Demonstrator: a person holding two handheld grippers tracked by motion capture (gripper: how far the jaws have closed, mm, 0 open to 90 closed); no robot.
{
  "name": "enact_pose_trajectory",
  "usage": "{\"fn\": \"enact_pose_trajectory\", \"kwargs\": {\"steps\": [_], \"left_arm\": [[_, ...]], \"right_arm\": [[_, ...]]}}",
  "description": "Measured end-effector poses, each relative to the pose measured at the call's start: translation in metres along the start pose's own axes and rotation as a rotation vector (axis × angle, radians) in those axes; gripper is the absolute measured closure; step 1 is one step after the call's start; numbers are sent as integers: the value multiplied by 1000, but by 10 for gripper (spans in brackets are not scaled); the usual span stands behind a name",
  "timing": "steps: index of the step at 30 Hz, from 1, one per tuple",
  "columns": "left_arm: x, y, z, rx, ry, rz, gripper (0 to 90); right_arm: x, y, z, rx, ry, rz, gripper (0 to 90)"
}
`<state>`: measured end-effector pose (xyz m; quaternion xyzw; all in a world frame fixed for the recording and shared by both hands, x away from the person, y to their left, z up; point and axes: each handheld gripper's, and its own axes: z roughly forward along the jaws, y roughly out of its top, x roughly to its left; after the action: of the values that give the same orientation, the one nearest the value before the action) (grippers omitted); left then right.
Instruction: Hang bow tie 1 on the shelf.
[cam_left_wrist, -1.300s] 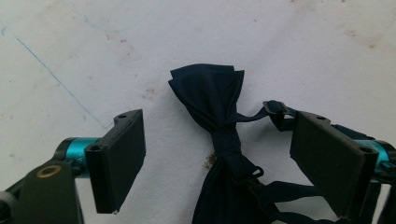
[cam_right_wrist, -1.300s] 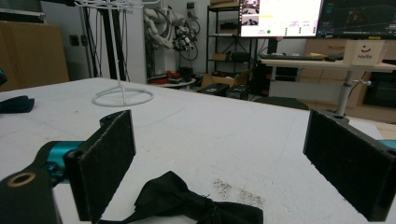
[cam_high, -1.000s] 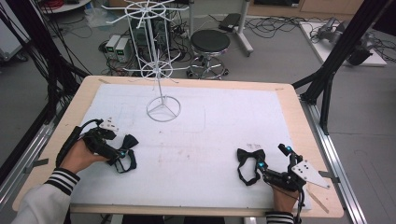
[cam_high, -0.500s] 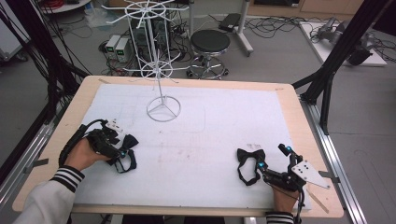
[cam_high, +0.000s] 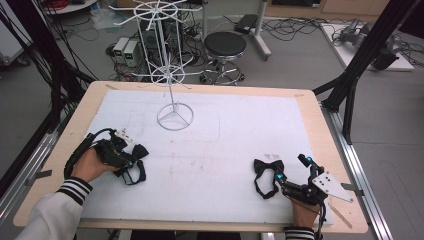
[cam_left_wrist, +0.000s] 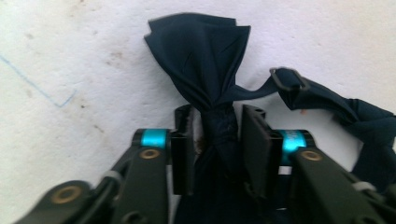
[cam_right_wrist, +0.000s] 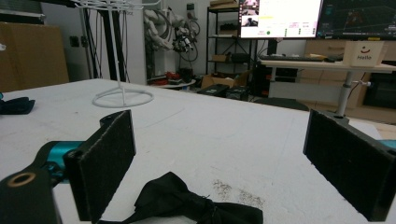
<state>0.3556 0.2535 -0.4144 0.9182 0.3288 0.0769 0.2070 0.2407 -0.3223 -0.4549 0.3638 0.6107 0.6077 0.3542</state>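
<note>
Jaws of the left claw (cam_left_wrist: 212, 140) have just been closing, and we now see them pinching the knot of the dark navy fabric bow tie (cam_left_wrist: 205, 70), its fanned wing sticking out beyond the pads and its strap with a metal slider trailing off to one side. We read this as the grasp made: the tie is secured at its middle and, in our judgement, ready to be lifted toward the white wire display stand (cam_high: 172, 65) at the far side of the white foam-covered tabletop (cam_high: 225, 130).

From the high view, we note the left claw (cam_high: 131, 162) lying low at the near left of the tabletop, the hand in a striped cuff wrapped round its body, claw pointed toward the centre, tie still flat on the surface.

Right claw (cam_right_wrist: 224, 168) stands spread wide, pads well apart, hovering just over a second black fabric bow tie (cam_right_wrist: 196, 203) at the near right. Nothing is gripped there; the hand rests near the tabletop's front edge.
</note>
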Motion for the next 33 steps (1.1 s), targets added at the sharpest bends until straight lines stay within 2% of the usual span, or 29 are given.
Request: {"fn": "enact_pose_trajectory", "kwargs": {"steps": [2,6,15,23,25,30,33], "left_arm": [[-1,1,-1,4,5,5,737],[0,0,-2,-12,-7,6,743],[0,-1,-6,-37,-2,4,742],[2,-3,-14,-119,-3,-11,742],[2,-4,-19,-156,4,-7,742],[1,-4,-24,-195,8,6,742],[1,-4,-28,-249,10,19,741]], "right_arm": [[0,0,0,0,0,0,85],[0,0,0,-1,1,-1,85],[0,0,0,-1,0,-1,84],[0,0,0,0,1,-2,84],[0,0,0,0,-1,0,85],[0,0,0,0,-1,0,85],[0,0,0,1,0,0,85]]}}
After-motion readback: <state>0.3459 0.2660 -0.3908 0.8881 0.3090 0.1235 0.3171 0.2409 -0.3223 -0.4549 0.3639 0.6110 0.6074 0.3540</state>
